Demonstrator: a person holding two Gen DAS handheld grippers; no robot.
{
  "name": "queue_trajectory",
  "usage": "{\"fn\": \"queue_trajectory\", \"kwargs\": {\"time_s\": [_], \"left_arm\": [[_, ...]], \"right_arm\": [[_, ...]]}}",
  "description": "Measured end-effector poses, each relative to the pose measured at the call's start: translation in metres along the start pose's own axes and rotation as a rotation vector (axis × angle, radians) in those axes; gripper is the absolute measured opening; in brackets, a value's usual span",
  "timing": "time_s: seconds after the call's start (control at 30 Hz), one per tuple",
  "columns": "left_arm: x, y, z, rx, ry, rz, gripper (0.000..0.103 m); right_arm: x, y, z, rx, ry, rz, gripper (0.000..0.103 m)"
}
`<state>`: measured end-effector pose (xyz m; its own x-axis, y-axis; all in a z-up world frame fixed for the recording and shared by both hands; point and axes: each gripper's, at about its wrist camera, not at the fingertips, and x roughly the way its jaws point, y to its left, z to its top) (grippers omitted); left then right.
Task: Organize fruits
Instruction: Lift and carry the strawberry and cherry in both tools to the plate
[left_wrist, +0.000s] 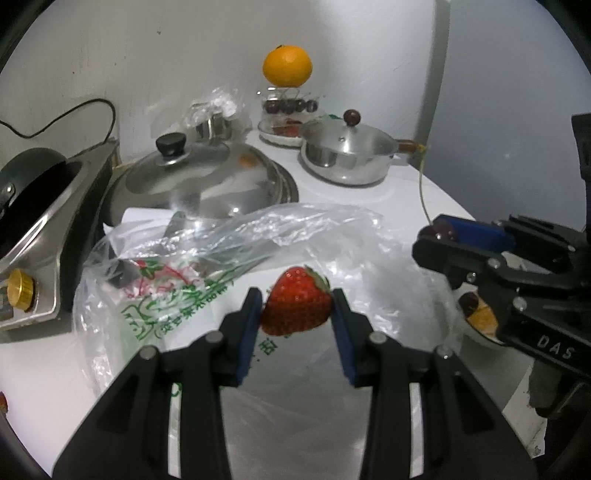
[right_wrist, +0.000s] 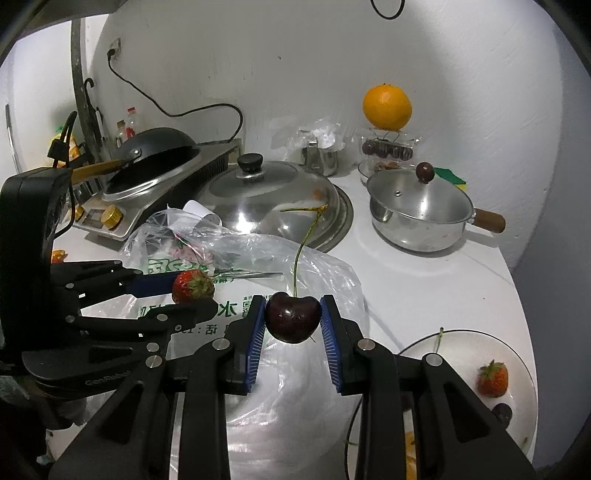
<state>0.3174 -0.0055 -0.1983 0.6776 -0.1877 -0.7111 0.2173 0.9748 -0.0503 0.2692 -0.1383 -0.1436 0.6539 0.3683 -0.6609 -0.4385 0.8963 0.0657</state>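
While our left gripper (left_wrist: 297, 312) clamps a strawberry (left_wrist: 297, 306) and our right gripper (right_wrist: 293, 321) a cherry (right_wrist: 293, 317), the plate (right_wrist: 517, 354) sits at the counter's (right_wrist: 424, 280) right edge.

Black hand-held gripper (left_wrist: 297, 314) w/ blue pads (silver screws)

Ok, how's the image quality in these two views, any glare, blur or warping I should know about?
Left wrist view: the plastic bag throws glare and looks smeared, the strawberry in the left claw is fairly sharp, and the edges bend from fisheye. Right wrist view: sharper overall; highlights glint on the cherry in the right claw and on the pot lid, and the corners are dark.
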Motion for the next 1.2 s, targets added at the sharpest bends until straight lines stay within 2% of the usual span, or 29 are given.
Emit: {"fn": "queue_trajectory", "kwargs": {"time_s": [0.43, 1.2], "left_arm": [[-0.024, -0.024, -0.002, 0.025, -0.029, 0.002, 0.038], [-0.045, -0.078, -0.002, 0.058, -0.065, -0.031, 0.039]], "right_arm": [[-0.028, -0.003, -0.007, 0.007, -0.029, -0.005, 0.032], [-0.075, -0.028, -0.030, 0.024, -0.051, -0.048, 0.032]]}}
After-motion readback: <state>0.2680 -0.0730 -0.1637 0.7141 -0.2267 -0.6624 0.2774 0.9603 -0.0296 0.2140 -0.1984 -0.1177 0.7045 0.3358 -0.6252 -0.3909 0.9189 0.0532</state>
